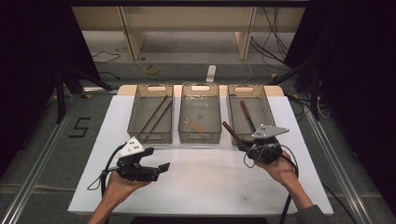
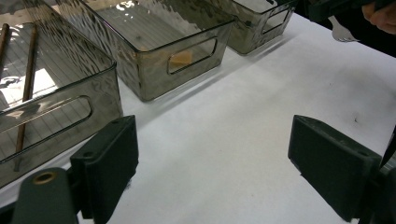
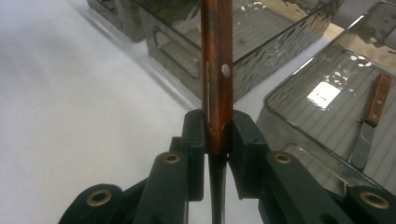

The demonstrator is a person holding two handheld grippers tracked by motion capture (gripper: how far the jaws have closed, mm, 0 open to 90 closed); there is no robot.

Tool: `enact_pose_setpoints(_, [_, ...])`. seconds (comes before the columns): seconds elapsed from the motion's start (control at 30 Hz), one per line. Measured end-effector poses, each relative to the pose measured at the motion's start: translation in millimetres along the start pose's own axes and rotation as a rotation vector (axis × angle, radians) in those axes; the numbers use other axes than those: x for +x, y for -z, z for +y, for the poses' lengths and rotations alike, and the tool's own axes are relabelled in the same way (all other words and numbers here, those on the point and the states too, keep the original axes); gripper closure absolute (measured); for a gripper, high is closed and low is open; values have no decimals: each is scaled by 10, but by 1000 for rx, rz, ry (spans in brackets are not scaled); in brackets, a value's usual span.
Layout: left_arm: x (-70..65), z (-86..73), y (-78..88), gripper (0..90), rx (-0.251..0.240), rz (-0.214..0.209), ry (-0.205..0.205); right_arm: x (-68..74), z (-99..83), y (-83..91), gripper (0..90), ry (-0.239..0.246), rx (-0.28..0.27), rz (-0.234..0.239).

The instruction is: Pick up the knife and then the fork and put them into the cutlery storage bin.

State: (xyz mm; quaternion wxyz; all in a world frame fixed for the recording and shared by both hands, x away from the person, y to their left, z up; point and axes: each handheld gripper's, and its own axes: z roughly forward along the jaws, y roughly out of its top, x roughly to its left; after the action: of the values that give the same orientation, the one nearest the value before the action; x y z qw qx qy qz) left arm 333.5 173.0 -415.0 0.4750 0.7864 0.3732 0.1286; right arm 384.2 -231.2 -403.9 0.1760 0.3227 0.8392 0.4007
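Note:
My right gripper (image 1: 243, 145) is shut on a wooden-handled fork (image 1: 230, 131). The handle sticks out up and to the left, just in front of the right bin (image 1: 271, 110). In the right gripper view the riveted brown handle (image 3: 217, 70) is clamped between the pads, and the right gripper (image 3: 218, 135) is lifted off the table. The fork's metal tines (image 2: 342, 33) show at the far right of the left gripper view. My left gripper (image 1: 156, 165) hovers open over the white table at the left, nothing between its jaws (image 2: 212, 163).
Three smoky clear bins stand in a row at the back of the white table (image 1: 201, 186). The left bin (image 1: 152, 140) holds chopsticks (image 1: 156, 114), the middle bin (image 1: 200, 139) a small light utensil (image 1: 196, 127), and the right bin a wooden-handled knife (image 1: 246, 114).

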Motion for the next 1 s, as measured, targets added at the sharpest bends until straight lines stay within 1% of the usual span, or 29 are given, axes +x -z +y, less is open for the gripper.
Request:
enact_pose_setpoints(0.03, [1, -2, 1, 155, 1, 2, -2, -40, 16, -2, 778, -14, -2, -7])
enact_pose_setpoints(0.17, [3, -7, 13, 155, -6, 7, 3, -158, 61, -3, 777, -59, -5, -10])
enact_pose_setpoints(0.3, [9, -8, 15, 155, -11, 13, 5, -250, 124, 5, 777, -81, -4, -27])
enact_pose_setpoints(0.4, [6, -7, 12, 155, -13, 14, 8, -343, 188, 17, 777, -106, -8, -29])
enact_pose_setpoints(0.5, [8, -1, 18, 155, -18, 16, 6, -429, 246, 23, 777, -122, -14, -39])
enact_pose_setpoints(0.7, [15, -2, 25, 155, -26, 22, 9, -582, 359, 5, 777, -153, -6, -64])
enact_pose_setpoints(1.0, [20, -4, 21, 155, -21, 28, 7, -746, 483, -39, 777, -179, -1, -91])
